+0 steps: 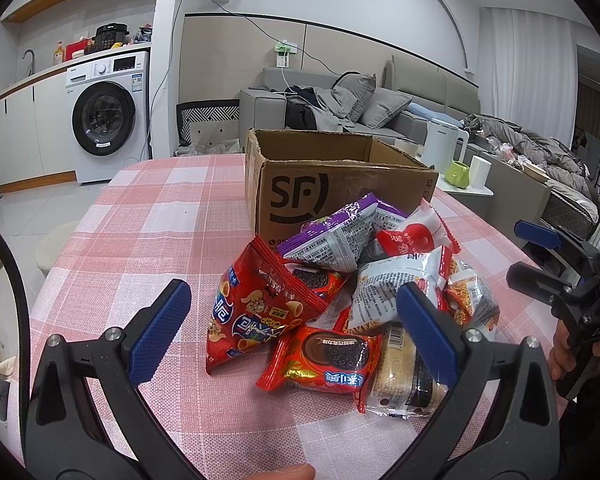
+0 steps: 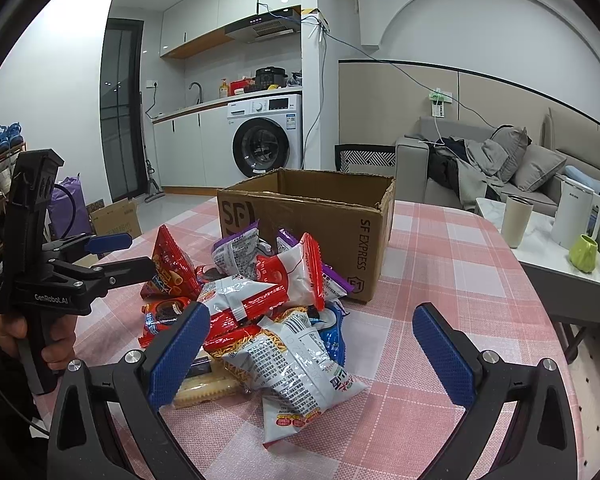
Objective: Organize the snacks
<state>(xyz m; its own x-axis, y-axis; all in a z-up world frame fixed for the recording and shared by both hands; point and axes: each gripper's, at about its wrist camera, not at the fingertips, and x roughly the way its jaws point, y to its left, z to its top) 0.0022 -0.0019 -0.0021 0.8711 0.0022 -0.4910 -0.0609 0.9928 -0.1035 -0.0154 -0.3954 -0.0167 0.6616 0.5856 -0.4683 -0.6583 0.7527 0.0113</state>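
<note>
From the left wrist view, the left claw (image 1: 296, 328) is spread wide and empty, low over the near edge of the bench (image 1: 148, 216), aimed at the snack pile (image 1: 340, 292). A red cookie packet (image 1: 324, 364) lies nearest. I judge the packets overlap so loosely that pinching one could drag its neighbours toward the near edge. The cardboard box (image 1: 300, 196) stands open just behind the pile; its inside is hidden.

From the right wrist view, the right claw (image 2: 312, 352) is also open and empty, with a white noodle packet (image 2: 296, 376) between its fingers. The cardboard box (image 2: 364, 240) shows only bare inner walls; its floor stays unseen.
</note>
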